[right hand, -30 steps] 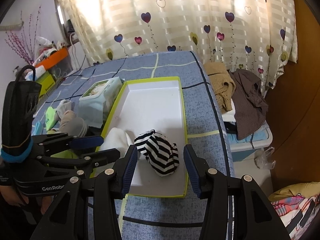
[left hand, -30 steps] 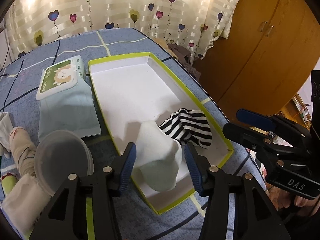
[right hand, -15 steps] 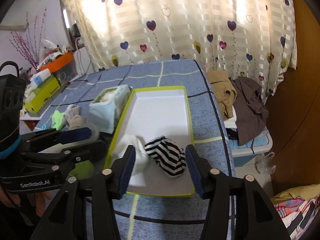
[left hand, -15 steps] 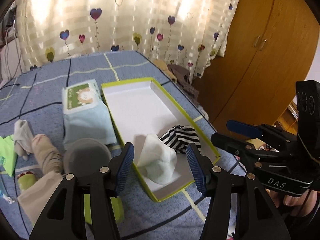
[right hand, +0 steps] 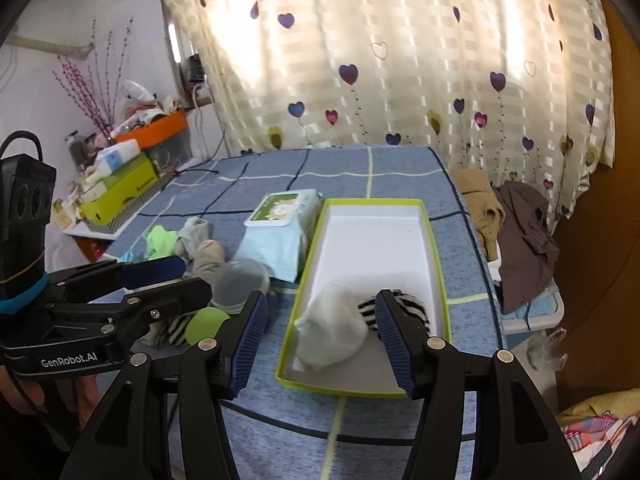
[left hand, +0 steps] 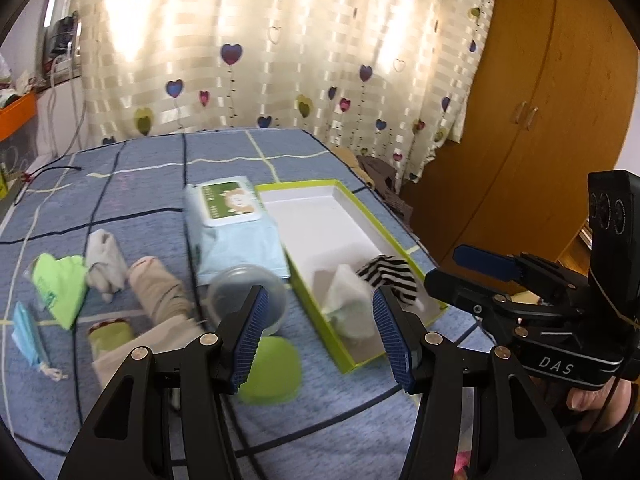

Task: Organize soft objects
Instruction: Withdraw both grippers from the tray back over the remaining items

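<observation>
A blue checked cloth (right hand: 400, 168) covers the table in front of a cream curtain printed with hearts (right hand: 380, 60), with a wooden wardrobe (left hand: 540, 100) off to one side. A shallow box with green walls and a white floor (right hand: 380, 236) lies on the cloth, and at its near end two soft things sit side by side, touching — a pale white sock (right hand: 332, 332) and a black-and-white striped sock (right hand: 400, 308). Just beside the box lies a pack of wet wipes (left hand: 232, 224), with a clear plastic lid (left hand: 248, 292) against its near edge. Further out on the cloth lie a beige sock (left hand: 156, 292), a grey sock (left hand: 104, 264), a green cloth (left hand: 60, 280) and a round green pad (left hand: 276, 372). The left gripper (left hand: 318, 336) hangs above the near end of the box with its jaws wide apart and nothing between them. The right gripper (right hand: 320, 332) hovers above the same end — its jaws are opening, and they hold nothing; the two socks lie in the box below them.
</observation>
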Demonstrator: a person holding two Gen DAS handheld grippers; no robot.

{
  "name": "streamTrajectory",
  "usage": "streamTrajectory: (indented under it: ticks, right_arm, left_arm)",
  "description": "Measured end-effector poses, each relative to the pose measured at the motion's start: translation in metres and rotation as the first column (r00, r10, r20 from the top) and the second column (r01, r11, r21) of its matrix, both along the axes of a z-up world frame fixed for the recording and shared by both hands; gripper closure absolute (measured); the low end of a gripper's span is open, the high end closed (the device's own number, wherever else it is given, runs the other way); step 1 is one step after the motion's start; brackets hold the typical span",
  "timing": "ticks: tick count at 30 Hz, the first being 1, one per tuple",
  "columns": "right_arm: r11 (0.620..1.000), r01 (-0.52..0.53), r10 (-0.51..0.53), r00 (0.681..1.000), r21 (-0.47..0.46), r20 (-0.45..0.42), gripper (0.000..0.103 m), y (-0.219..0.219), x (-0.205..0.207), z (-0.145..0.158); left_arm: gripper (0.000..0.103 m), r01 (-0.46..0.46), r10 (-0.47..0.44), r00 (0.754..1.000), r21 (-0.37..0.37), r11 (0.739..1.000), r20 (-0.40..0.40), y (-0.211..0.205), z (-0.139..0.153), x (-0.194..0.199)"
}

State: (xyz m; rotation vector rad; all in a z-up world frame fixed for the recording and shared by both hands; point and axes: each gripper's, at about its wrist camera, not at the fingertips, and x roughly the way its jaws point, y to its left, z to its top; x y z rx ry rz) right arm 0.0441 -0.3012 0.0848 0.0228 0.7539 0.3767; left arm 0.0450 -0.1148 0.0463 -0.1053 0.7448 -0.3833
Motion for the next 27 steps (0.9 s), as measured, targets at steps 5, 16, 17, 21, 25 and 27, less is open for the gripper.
streamTrajectory:
  ticks: [5, 16, 17, 21, 25, 27]
  right_arm:
    - [0.999, -0.037, 0.037, 0.999, -0.011, -0.013, 0.044, 0.015, -0.002, -0.002]
    - [0.991, -0.130, 0.129, 0.991, -0.028, -0.028, 0.044, 0.053, -0.007, -0.004]
    - [0.991, -0.134, 0.133, 0.991, -0.029, -0.029, 0.044, 0.054, -0.008, -0.004]
    - [0.988, -0.152, 0.151, 0.988, -0.036, -0.032, 0.044, 0.064, -0.009, -0.005]
    - [0.987, -0.156, 0.155, 0.987, -0.039, -0.032, 0.044, 0.068, -0.008, -0.004]
    - [0.987, -0.159, 0.157, 0.987, -0.040, -0.032, 0.044, 0.069, -0.008, -0.004]
  left_arm:
    - [0.047, -0.032, 0.032, 1.000, -0.002, 1.000, -0.003, 0.016, -0.001, -0.007]
    - [0.047, -0.094, 0.094, 0.996, -0.017, 0.995, -0.003, 0.058, -0.008, -0.020]
    - [0.047, -0.103, 0.103, 0.995, -0.012, 0.995, -0.002, 0.062, -0.008, -0.021]
    - [0.047, -0.129, 0.129, 0.992, -0.008, 0.992, 0.000, 0.073, -0.011, -0.023]
    - [0.047, -0.154, 0.154, 0.988, -0.007, 0.988, -0.003, 0.086, -0.014, -0.022]
    - [0.047, -0.164, 0.164, 0.986, 0.001, 0.986, -0.008, 0.091, -0.016, -0.021]
